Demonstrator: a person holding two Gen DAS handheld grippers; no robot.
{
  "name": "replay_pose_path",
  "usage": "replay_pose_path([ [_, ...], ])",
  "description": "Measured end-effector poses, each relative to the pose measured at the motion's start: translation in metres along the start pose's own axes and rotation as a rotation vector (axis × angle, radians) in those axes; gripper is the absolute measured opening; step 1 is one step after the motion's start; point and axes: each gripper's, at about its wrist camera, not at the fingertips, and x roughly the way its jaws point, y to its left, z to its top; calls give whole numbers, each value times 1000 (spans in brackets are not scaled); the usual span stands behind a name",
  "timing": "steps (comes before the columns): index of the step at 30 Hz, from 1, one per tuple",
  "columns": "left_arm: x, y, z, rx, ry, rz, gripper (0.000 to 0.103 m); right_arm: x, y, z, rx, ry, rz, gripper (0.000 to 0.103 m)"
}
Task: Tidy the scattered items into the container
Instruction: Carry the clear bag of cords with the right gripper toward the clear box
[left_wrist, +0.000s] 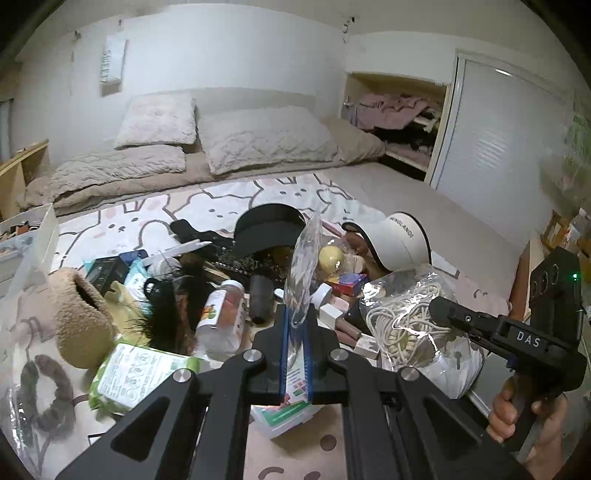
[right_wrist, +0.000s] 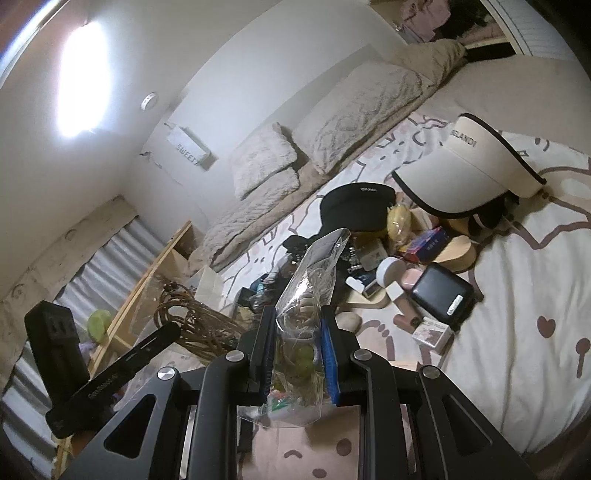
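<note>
Jaws pressed together, our left gripper (left_wrist: 295, 343) pinches the lower edge of a thin clear plastic sleeve (left_wrist: 303, 266) that stands upright above the clutter on the bed. To its left lie a tan fleecy pouch (left_wrist: 79, 317), a green-and-white wipes packet (left_wrist: 138, 373) and a clear bottle of orange gummies (left_wrist: 223, 317). Further right, our right gripper (right_wrist: 298, 345) has its jaws closed on a crinkled clear plastic bag of coiled white cable (left_wrist: 410, 325), lifted above the rabbit-print bedspread (right_wrist: 517, 280). Beyond it sit a black rectangular case (right_wrist: 443, 295) and a cream sun visor with dark trim (right_wrist: 476, 166).

A translucent container (left_wrist: 33, 243) shows only as a corner at the far left edge of the left wrist view, well apart from both held things, so each bag has to cross the pile.

We judge the risks thus: the sleeve is slick and held only by its edge, so it may slide out of the jaws; the cable bag is heavier and sags, so it may slip or snag on the bottle or pouch when carried over them. Both grippers are near each other and could collide heading left together.
</note>
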Motion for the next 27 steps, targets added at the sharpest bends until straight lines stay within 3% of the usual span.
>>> replay_pose_path([
  [18, -67, 49, -1, -68, -117, 71, 7, 16, 79, 2, -100, 24, 131, 24],
  [27, -105, 86, 16, -113, -203, 125, 7, 30, 132, 13, -157, 33, 219, 24],
])
